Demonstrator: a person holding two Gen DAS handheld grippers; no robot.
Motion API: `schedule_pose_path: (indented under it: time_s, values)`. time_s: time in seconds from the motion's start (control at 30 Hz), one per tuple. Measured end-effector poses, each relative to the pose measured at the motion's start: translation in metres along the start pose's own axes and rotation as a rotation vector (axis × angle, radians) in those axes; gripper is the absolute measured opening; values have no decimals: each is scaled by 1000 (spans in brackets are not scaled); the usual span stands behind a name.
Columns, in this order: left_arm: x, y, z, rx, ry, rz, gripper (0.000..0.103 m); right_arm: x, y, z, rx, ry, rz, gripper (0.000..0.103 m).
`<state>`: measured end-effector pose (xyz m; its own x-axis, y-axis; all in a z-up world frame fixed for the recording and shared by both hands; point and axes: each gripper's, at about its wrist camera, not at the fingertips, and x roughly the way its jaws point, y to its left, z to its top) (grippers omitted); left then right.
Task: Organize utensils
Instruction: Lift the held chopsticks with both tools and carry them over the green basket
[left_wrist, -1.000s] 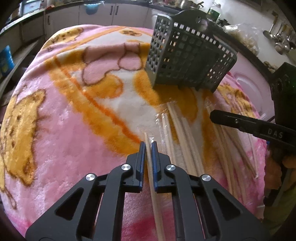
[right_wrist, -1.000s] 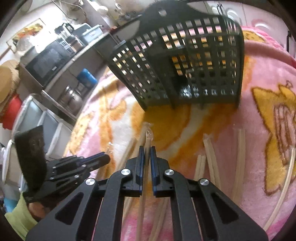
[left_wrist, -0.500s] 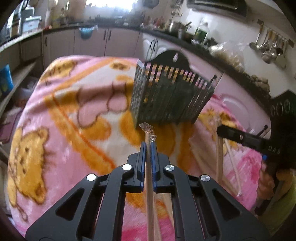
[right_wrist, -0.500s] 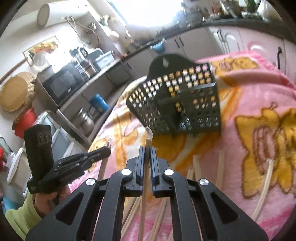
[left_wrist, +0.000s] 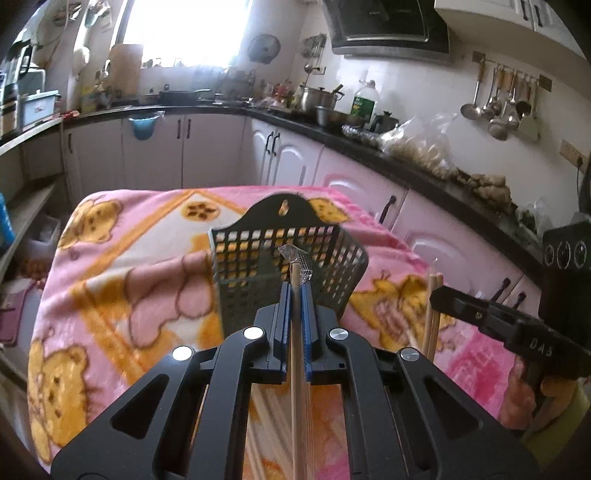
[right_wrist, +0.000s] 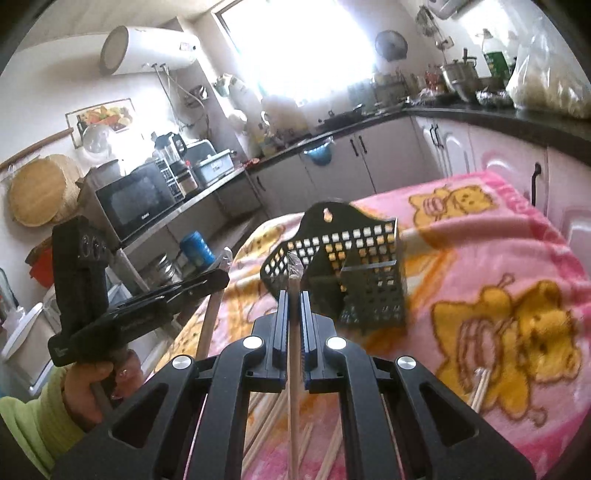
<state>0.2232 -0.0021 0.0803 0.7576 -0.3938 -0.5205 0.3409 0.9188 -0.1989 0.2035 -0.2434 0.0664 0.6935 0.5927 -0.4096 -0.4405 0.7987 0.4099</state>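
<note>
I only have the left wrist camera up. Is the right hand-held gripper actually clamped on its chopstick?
Observer: Yes. In the right wrist view the right hand-held gripper has its jaws shut on a chopstick whose tip carries clear plastic wrap.
Operator: Which part of the basket is nearest to it?
Observer: The utensil basket shows a smaller, lower compartment on the side facing that gripper.
Operator: Any strays that I cannot see?
Observer: A loose pair of chopsticks lies on the pink blanket, on the bear print to the right of the gripper.
</note>
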Motion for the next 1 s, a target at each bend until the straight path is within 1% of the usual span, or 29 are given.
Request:
schedule_pose_path:
  time_s: [0.1,0.4,0.57,0.7,0.77,0.9,1.0]
  values:
    - [-1,-4,12,-1,-28,-10,1,-5,0,11,-4,-35,-8,6]
    - [3,-7,49,6,-109,3,1,-18,-3,46,-12,-171,-28,6]
    - [5,-7,72,14,-165,22,1,-21,-5,68,-21,-240,-45,6]
    - [9,-1,91,-13,-213,40,1,-21,-8,85,-23,-301,-65,6]
    - [10,1,100,-24,-238,50,1,-20,-8,93,-37,-339,-94,6]
    - [12,7,117,-55,-296,72,1,-12,-13,107,-43,-392,-121,6]
    - [13,10,129,-56,-352,108,1,-2,-20,116,-38,-415,-127,6]
